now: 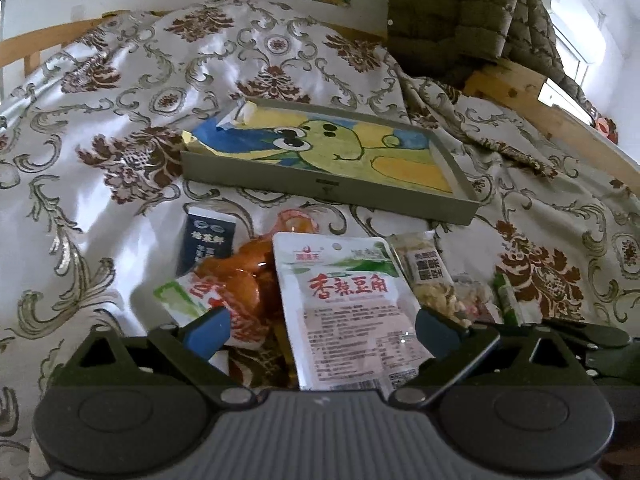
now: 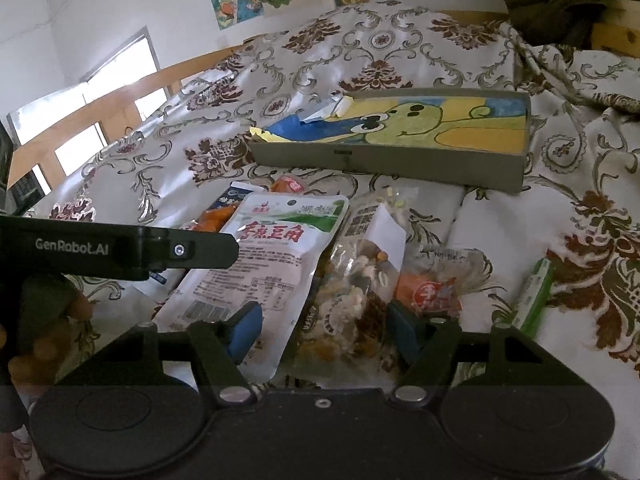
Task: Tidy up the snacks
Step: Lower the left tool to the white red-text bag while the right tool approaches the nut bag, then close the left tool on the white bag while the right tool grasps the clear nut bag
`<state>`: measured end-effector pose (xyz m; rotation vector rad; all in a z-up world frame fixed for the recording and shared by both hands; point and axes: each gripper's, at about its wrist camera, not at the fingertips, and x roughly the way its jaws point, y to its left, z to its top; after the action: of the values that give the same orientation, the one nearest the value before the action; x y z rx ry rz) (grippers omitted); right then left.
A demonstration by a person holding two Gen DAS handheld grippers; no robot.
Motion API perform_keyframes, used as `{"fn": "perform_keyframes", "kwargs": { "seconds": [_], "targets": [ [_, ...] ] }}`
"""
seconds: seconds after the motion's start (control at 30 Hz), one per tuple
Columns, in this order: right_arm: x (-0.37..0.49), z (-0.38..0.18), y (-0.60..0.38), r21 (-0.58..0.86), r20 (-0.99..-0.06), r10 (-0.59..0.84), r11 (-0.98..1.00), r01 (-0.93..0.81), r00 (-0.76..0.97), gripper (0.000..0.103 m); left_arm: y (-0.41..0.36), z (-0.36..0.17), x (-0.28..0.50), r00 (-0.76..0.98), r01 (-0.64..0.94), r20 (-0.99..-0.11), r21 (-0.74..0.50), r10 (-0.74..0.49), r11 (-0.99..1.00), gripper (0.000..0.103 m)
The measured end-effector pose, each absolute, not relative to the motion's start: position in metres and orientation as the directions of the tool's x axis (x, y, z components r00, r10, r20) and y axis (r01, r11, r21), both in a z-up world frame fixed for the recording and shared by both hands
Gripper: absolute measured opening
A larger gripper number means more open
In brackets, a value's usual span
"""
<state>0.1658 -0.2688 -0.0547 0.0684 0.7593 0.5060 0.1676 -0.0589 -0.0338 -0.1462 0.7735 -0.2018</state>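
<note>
Bed: a white bedspread (image 1: 132, 80) with brown and grey floral scrolls covers it; every snack and the tray lie on this cloth.
Tray: a shallow grey tray (image 1: 320, 186) sits beyond the snacks, well apart from both claws. Its floor is lined with a drawing of a green cartoon creature (image 1: 340, 146) on yellow and blue; a folded bit of paper (image 1: 240, 116) curls up in the far left corner. No snack lies in it.
Snack pile: a white and green pouch with red characters (image 1: 344, 304) lies on top, near the middle. To its left are an orange-red packet (image 1: 244, 276) and a dark blue packet (image 1: 208, 244). To its right is a clear bag of mixed nuts (image 2: 356, 280), then a small orange-labelled packet (image 2: 428, 292) and a thin green packet (image 2: 534, 296) farthest right.
Left claw (image 1: 322, 330): jaws wide apart, straddling the near end of the white and green pouch without pressing it.
Right claw (image 2: 324, 330): jaws partly apart, on either side of the nut bag's near end; whether the pads press it I cannot tell.
</note>
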Motion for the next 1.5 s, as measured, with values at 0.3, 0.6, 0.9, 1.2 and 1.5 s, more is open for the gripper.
{"fn": "perform_keyframes", "kwargs": {
  "seconds": [0.3,0.6,0.9,1.2,1.5],
  "targets": [
    [0.159,-0.049,-0.265,0.215,-0.631,0.483,0.861,-0.461,0.607,0.071,-0.059,-0.039,0.174,0.664,0.123,-0.697,-0.254,-0.27,0.959,0.098],
    [0.172,-0.058,-0.271,0.275,-0.651,0.501,0.856,-0.438,0.571,0.073,-0.055,-0.049,0.184,0.625,0.101,-0.72,-0.308,-0.301,0.946,0.092],
    [0.172,-0.057,-0.272,0.302,-0.637,0.532,0.838,-0.455,0.558,0.066,-0.061,-0.044,0.185,0.618,0.123,-0.72,-0.307,-0.315,0.944,0.08],
    [0.165,-0.042,-0.278,0.343,-0.591,0.569,0.819,-0.46,0.573,0.059,-0.065,-0.018,0.182,0.644,0.161,-0.691,-0.299,-0.33,0.94,0.075],
    [0.177,-0.056,-0.283,0.384,-0.619,0.539,0.842,-0.378,0.571,0.058,-0.072,-0.017,0.192,0.645,0.171,-0.672,-0.338,-0.364,0.926,0.065]
  ]
}}
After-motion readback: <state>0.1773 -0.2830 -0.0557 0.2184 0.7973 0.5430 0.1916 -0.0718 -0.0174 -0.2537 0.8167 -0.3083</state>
